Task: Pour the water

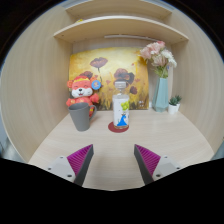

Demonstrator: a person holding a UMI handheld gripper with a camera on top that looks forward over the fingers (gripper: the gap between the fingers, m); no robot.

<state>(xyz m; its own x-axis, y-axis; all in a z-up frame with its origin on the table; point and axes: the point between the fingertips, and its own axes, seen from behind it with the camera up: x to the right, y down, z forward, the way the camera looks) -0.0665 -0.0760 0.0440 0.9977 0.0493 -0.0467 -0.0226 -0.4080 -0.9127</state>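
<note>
At frame centre, bottle is standing upright, long axis vertical, cap pointing up; gripper fingers are resting apart, empty, below; cup left.

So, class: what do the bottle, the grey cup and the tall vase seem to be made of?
Bottle: clear, probably plastic; see-through above its printed label. Grey cup: matt and opaque, plastic or ceramic; the look cannot settle it. Vase: pale blue-green and smooth, perhaps glass or glazed ceramic. All stand beyond the open hand-held gripper.
</note>
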